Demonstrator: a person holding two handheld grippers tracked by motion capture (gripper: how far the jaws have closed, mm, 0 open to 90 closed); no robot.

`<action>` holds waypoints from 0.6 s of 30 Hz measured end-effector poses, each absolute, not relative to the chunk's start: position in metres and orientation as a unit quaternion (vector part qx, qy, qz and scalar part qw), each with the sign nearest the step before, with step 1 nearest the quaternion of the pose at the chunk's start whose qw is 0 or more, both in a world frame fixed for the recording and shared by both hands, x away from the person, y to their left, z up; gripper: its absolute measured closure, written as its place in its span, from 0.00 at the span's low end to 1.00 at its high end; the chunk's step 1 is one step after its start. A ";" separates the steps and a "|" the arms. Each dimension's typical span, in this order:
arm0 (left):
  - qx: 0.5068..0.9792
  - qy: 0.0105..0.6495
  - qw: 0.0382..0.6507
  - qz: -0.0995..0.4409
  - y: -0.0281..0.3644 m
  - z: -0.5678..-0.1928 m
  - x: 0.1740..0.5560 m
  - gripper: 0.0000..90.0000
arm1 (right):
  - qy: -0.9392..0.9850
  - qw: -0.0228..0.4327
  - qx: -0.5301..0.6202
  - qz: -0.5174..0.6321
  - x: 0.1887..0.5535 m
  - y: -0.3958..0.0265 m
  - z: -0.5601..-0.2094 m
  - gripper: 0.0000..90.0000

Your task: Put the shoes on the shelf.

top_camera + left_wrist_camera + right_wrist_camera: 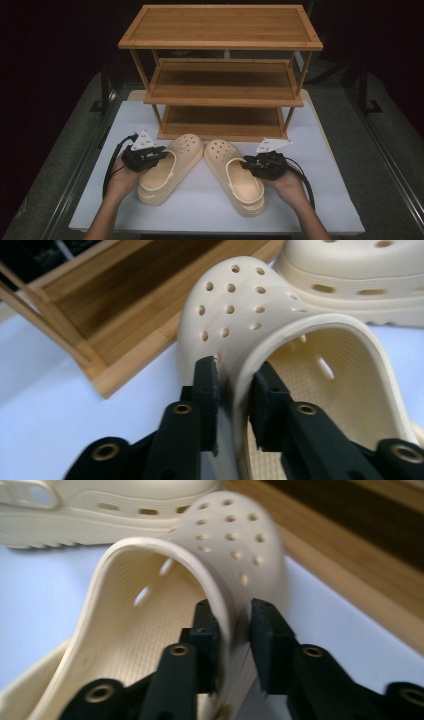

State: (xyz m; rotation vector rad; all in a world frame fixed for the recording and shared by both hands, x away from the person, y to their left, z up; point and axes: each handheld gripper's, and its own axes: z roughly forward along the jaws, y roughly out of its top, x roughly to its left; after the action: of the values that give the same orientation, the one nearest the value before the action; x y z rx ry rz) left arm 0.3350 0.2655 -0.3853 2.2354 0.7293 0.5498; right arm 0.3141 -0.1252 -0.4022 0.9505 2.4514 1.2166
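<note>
Two cream clogs lie side by side on the white tabletop (200, 212), toes toward the rack. My left gripper (162, 154) reaches in from the left, its jaws astride the upper's side wall of the left clog (170, 167). In the left gripper view the left gripper (235, 385) has one pad outside and one inside the left clog (240, 315), both pressing on the wall. My right gripper (245, 162) grips the right clog (235, 182) the same way from the right. The right gripper (232, 625) pinches the opening rim of the right clog (150, 610).
A three-tier bamboo shoe rack (220, 30) stands just behind the clogs, its lowest shelf (220, 122) level with their toes. The person's forearms come in from the bottom edge. The table's dark metal frame runs along both sides.
</note>
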 end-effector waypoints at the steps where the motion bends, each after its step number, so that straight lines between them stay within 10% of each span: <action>1: 0.865 0.283 0.350 0.220 0.264 -0.384 0.334 0.87 | 0.839 0.132 0.325 0.415 0.314 -0.126 -0.401 0.85; 18: 0.859 0.296 0.356 0.220 0.252 -0.373 0.328 0.93 | 0.822 0.192 0.354 0.403 0.311 -0.148 -0.389 0.93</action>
State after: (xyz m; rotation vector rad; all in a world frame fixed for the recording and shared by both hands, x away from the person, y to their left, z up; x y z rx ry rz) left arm 0.3276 0.2517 -0.3728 2.2187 0.7643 0.5684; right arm 0.3110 -0.1477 -0.3894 0.9939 2.3076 1.1313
